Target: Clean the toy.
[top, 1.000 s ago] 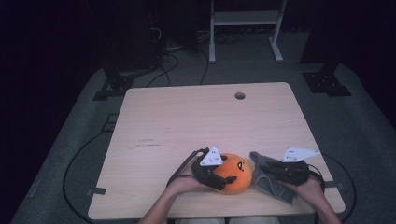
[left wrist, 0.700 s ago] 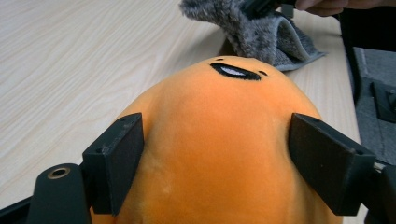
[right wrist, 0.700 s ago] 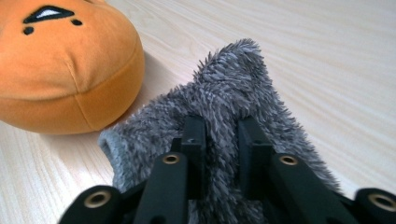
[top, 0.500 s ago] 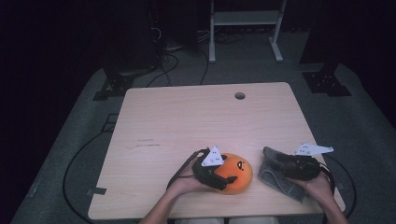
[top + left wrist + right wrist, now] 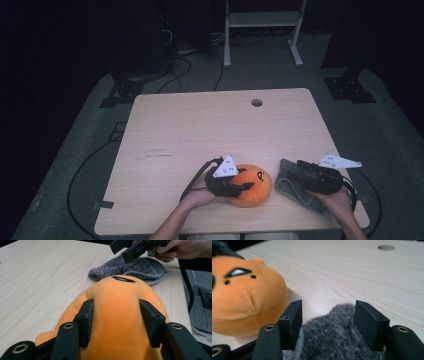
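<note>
**Plush held at left, grey cloth let go at right**

While the round orange plush toy with a stitched black face [image 5: 252,184] lies near the front edge of the pale wood-grain counter [image 5: 200,130], the left claw [image 5: 116,312] clamps it, both black pads pressed into the soft sides.

Item 1, plush toy: front centre of the counter, face turned toward the right hand, resting on the surface.

Item 2, left claw: has just tightened on the toy; the fabric bulges between the pads. Hand position as it was a second ago.

Item 3, flat grey furry fabric piece [image 5: 295,185]: just right of the toy, near but apart from it, at the front right of the counter.

Item 4, right claw [image 5: 328,317]: jaws have just been spreading and now stand wide; the grey pile rises between them without being pinched. A second ago this claw sat closer to the toy; it has since shifted right, the cloth with it.

Reading: the toy looks secured, the cloth released; probably the cloth must be re-gripped before it can go on the toy.
</note>
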Demonstrator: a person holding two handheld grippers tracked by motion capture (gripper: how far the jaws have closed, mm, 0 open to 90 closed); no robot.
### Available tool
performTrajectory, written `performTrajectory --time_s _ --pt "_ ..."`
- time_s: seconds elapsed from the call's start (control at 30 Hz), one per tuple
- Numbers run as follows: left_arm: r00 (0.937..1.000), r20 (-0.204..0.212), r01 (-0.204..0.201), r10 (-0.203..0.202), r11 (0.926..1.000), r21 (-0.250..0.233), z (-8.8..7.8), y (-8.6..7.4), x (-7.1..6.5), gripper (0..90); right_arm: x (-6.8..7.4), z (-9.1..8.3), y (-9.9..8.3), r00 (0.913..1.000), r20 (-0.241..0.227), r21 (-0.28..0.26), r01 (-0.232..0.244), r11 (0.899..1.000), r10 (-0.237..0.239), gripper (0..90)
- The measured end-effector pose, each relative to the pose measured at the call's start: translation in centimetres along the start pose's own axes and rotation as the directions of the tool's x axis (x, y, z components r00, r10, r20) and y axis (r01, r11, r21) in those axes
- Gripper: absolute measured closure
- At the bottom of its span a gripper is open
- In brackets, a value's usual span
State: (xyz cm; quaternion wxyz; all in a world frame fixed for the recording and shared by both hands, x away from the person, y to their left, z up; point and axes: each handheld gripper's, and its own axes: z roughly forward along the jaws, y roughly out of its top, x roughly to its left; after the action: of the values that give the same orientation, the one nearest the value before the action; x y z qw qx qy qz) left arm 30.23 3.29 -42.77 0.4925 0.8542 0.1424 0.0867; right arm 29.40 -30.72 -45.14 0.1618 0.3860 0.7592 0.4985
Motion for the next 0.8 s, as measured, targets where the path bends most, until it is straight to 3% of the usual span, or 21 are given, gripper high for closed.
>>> performTrajectory --time_s 0.13,0.33,0.43,0.57,0.67,0.8 --pt "0.9999 -0.005 0.010 -0.010 0.9999 -0.013 -0.4 0.3 0.3 52.1 0.2 -0.4 0.3 0.9999 -0.012 -0.030 -0.004 1.000 0.004 38.8" --pt "0.9952 -0.092 0.030 -0.032 0.9993 -0.022 -0.4 0.7 2.1 52.0 0.5 -0.5 0.6 0.9997 -0.018 -0.043 0.014 0.999 -0.014 38.4" --pt "0.9863 -0.162 0.026 -0.031 0.9992 -0.030 -0.3 1.2 3.4 51.6 0.4 -0.4 0.6 0.9997 -0.019 -0.037 0.015 0.999 -0.015 37.5" --pt "0.9685 -0.246 0.032 -0.039 0.9990 -0.031 0.0 1.4 5.1 50.6 0.4 -0.2 0.6 0.9997 -0.020 -0.026 0.016 1.000 -0.016 37.1" --pt "0.9577 -0.283 0.045 -0.052 0.9986 -0.028 0.2 1.3 6.1 50.3 0.4 -0.1 0.6 0.9996 -0.021 -0.019 0.019 1.000 -0.019 36.9" --pt "0.9511 -0.299 0.074 -0.078 0.9969 -0.024 0.4 0.7 6.9 49.1 0.4 0.1 0.5 0.9995 -0.024 -0.010 0.018 1.000 -0.018 36.6"
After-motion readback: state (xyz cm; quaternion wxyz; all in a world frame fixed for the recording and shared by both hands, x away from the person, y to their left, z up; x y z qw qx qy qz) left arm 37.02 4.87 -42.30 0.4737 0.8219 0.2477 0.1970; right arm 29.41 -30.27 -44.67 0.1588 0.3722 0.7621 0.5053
